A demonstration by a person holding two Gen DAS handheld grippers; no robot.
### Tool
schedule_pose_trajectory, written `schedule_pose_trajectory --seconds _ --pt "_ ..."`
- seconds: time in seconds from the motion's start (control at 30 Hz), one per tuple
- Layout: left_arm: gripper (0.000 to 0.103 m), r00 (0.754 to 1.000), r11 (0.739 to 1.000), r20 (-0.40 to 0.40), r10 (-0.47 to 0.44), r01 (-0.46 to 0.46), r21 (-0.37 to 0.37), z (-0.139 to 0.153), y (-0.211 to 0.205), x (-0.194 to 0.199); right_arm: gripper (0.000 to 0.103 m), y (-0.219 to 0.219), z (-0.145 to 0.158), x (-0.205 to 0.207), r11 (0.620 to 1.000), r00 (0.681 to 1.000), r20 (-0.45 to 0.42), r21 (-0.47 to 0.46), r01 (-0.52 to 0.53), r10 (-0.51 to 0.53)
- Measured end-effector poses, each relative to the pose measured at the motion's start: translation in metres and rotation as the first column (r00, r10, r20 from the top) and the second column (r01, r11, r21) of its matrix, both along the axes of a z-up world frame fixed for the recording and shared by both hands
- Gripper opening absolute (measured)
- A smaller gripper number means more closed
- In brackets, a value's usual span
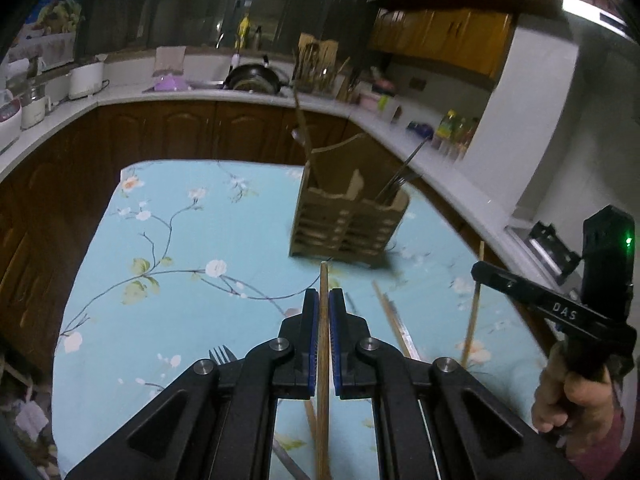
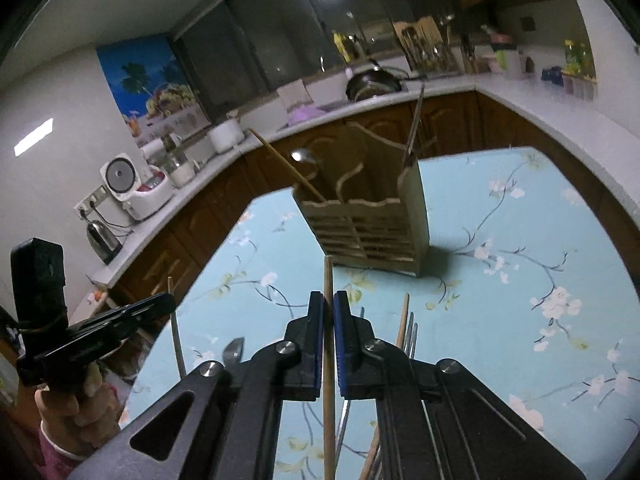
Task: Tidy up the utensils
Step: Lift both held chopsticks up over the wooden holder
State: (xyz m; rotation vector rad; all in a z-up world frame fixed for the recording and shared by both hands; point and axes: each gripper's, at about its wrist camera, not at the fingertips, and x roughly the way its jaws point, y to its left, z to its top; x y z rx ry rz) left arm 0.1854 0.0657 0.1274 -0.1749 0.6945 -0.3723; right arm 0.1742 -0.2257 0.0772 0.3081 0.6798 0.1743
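Home kitchen: wok (image 1: pixel 253 77) in sink on white counter (image 1: pixel 120 94), rice cooker (image 2: pixel 134 188) along it, wooden cabinets (image 1: pixel 440 28) above.

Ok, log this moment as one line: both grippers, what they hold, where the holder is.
left gripper: shut on chopstick | right gripper: shut on second chopstick | wooden holder: upright ahead on table

A matt cotton-looking tablecloth (image 1: pixel 180 240) (pale blue, floral print) covers the table. The slatted holder (image 1: pixel 344 224) near its far edge is unvarnished wood; the chopstick (image 1: pixel 323 320) is smooth wood, the fork (image 1: pixel 222 354) shiny metal.
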Motion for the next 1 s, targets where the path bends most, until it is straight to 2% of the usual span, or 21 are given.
schedule_pose_trajectory --seconds 0.23,0.43,1.0 --pt "0.003 0.997 0.999 0.074 0.003 0.0 -0.046 0.021 0.017 -0.033 0.005 0.002 0.033 -0.02 1.0 0.996 0.089 -0.018 0.003 -0.001" --pt "0.003 0.994 0.998 0.106 0.014 -0.007 -0.061 0.026 0.021 -0.043 0.005 -0.004 0.044 -0.026 0.999 0.991 0.131 -0.018 0.028 -0.026" --pt "0.003 0.989 0.997 0.142 0.045 -0.036 -0.068 0.032 0.017 -0.023 0.005 -0.014 0.055 -0.021 0.998 0.984 0.168 -0.015 0.066 -0.063"
